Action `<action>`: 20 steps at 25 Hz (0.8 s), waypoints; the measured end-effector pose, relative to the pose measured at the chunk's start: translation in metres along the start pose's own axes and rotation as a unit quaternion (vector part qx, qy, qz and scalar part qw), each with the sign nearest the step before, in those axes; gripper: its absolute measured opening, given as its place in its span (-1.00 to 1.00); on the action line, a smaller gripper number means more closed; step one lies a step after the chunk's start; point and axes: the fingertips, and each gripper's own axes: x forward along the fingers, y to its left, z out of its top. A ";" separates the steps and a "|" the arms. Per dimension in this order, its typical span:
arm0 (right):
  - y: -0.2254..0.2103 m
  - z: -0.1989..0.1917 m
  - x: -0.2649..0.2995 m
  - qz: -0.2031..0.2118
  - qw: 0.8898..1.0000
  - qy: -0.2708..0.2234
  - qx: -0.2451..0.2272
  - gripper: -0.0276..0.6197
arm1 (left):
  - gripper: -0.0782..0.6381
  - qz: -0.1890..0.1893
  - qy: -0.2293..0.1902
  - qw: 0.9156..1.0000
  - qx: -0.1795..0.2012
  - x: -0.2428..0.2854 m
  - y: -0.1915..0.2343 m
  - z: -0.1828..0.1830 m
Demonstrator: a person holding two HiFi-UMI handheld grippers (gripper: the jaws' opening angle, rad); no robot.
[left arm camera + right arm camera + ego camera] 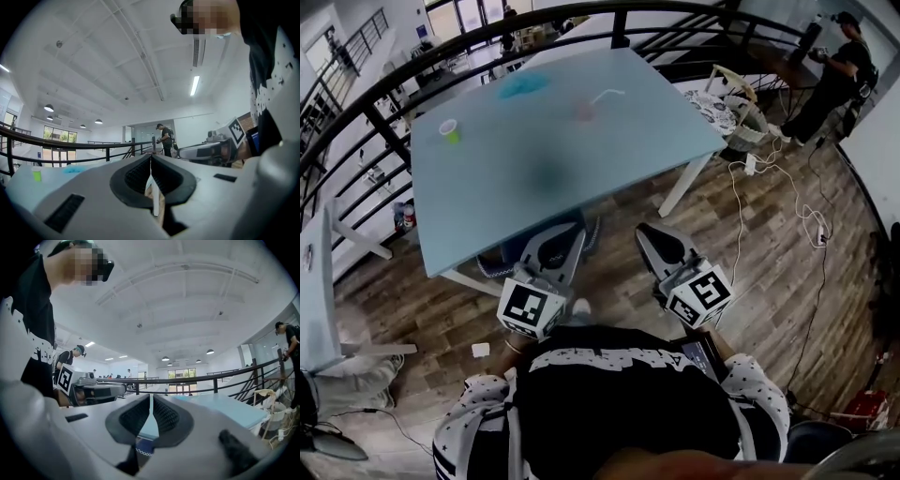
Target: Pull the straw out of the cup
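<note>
A small pinkish cup (pixel 584 112), blurred, stands on the far half of the light blue table (pixel 628 150), and a white straw (pixel 607 95) leans out of it to the right. Both grippers are held low near my body, short of the table's near edge and far from the cup. My left gripper (pixel 566 232) (pixel 151 158) is shut with nothing between its jaws. My right gripper (pixel 650 232) (pixel 151 397) is also shut and empty. Neither gripper view shows the cup or the straw.
A green cup (pixel 450 131) (pixel 36 176) stands at the table's left side, and a blue object (pixel 523 86) lies at its far edge. A dark railing (pixel 412 75) curves behind the table. Cables (pixel 787 202) trail over the wooden floor at the right, where a person (pixel 834 75) stands.
</note>
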 end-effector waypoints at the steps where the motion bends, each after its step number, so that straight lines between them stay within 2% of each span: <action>1: -0.001 0.000 0.003 0.000 1.000 0.000 0.000 -0.82 | -0.74 0.000 0.000 1.000 0.002 0.002 0.002 0.000; 7: -0.006 0.008 0.020 0.001 1.000 0.007 -0.007 -0.82 | -0.74 -0.009 0.001 1.000 -0.006 0.016 0.020 0.001; 12: -0.022 0.012 0.032 -0.010 1.000 0.007 0.016 -0.82 | -0.74 -0.020 -0.002 1.000 -0.010 0.029 0.031 -0.001; 20: -0.024 0.016 0.065 -0.003 1.000 0.016 -0.013 -0.82 | -0.74 -0.030 -0.001 0.999 -0.022 0.048 0.059 -0.005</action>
